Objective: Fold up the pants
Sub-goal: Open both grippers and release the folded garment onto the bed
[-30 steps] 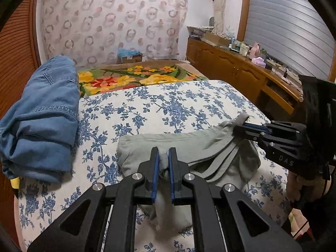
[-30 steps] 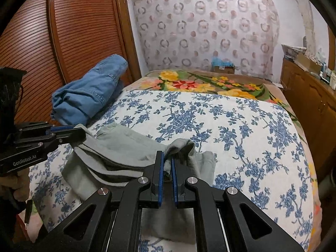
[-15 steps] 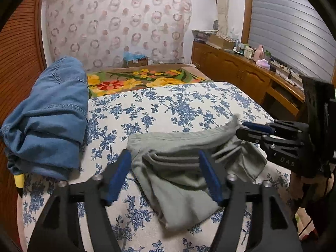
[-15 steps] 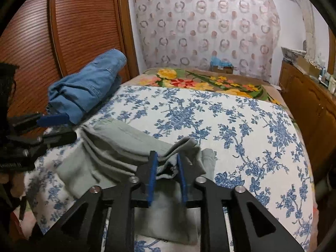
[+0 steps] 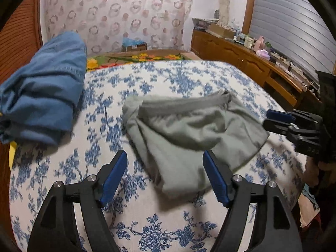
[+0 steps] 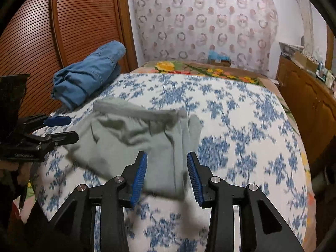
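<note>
Blurring bedsheet (image 6: pixel 241 126); grey pants' (image 5: pixel 189 126) folds indistinct.

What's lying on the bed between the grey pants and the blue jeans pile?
Nothing: only bare floral bedspread separates the grey pants from the blue jeans, clearest in the left wrist view.

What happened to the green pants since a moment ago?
Both grippers let go. The left gripper and right gripper were pinching the grey-green cotton pants; their jaws have just been opening, and the pants now lie loose, folded, on the blue-flowered bedspread. The folded blue denim jeans stayed where they were.
</note>
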Tool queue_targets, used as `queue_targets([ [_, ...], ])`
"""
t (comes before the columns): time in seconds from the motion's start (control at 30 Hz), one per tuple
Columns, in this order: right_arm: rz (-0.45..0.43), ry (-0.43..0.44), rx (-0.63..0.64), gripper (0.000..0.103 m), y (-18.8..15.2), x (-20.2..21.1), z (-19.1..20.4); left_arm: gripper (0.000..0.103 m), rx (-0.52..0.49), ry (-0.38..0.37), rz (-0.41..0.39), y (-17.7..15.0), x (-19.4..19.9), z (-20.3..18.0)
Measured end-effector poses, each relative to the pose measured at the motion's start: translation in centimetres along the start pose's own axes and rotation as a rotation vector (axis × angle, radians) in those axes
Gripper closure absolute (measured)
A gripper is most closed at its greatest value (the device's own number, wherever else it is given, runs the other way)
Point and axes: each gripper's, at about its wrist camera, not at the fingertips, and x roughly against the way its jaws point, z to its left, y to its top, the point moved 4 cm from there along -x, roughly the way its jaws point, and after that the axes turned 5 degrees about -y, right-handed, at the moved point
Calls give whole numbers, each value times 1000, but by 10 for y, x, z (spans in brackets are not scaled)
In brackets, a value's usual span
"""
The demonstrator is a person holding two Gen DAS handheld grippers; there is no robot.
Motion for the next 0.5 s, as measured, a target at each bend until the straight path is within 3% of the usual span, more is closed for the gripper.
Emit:
queue_targets([
  [0.17, 26, 20, -9, 62, -7, 4, -2, 28, 9, 6, 26, -9, -8, 3],
  [0.43, 76, 35, 3, 75, -12, -6, -4, 28, 5, 16, 32, -11, -14, 6],
  [0.5, 83, 31, 2, 83, -12, -8, -6, 28, 5, 15, 35, -12, -16, 6],
])
